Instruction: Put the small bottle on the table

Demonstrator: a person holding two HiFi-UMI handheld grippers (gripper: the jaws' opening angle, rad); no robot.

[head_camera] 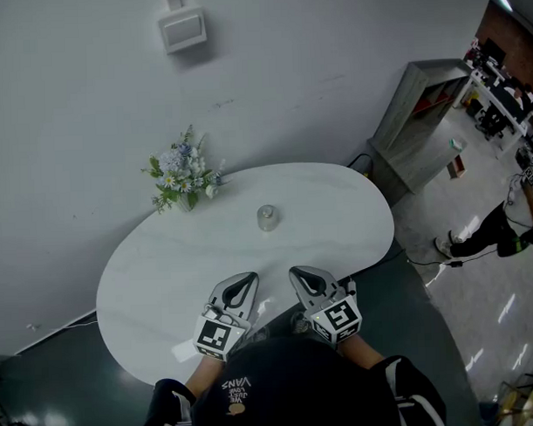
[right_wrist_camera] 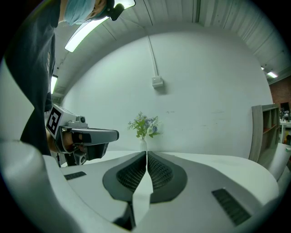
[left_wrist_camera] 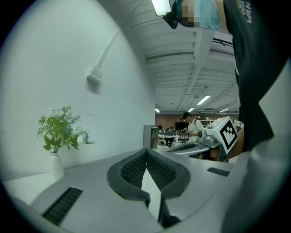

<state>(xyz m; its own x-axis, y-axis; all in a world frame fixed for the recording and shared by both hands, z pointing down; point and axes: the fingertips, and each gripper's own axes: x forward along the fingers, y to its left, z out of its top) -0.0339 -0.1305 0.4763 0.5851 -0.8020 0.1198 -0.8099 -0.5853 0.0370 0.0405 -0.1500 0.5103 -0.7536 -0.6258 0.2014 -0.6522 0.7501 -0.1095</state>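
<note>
The small bottle (head_camera: 267,217), clear with a silvery top, stands upright near the middle of the white oval table (head_camera: 164,272). Both grippers hover over the table's near edge, well short of the bottle. My left gripper (head_camera: 249,276) is shut with nothing between its jaws, and so is my right gripper (head_camera: 295,272). In the left gripper view the left gripper's (left_wrist_camera: 146,151) ribbed pads meet at the tip. The right gripper's (right_wrist_camera: 146,154) pads also meet in the right gripper view. The bottle does not show in either gripper view.
A white vase of flowers (head_camera: 183,176) stands at the table's far left edge by the wall. A grey cabinet (head_camera: 420,124) stands on the floor at the right. A person's leg and shoe (head_camera: 477,235) show at the far right. A white box (head_camera: 183,30) hangs on the wall.
</note>
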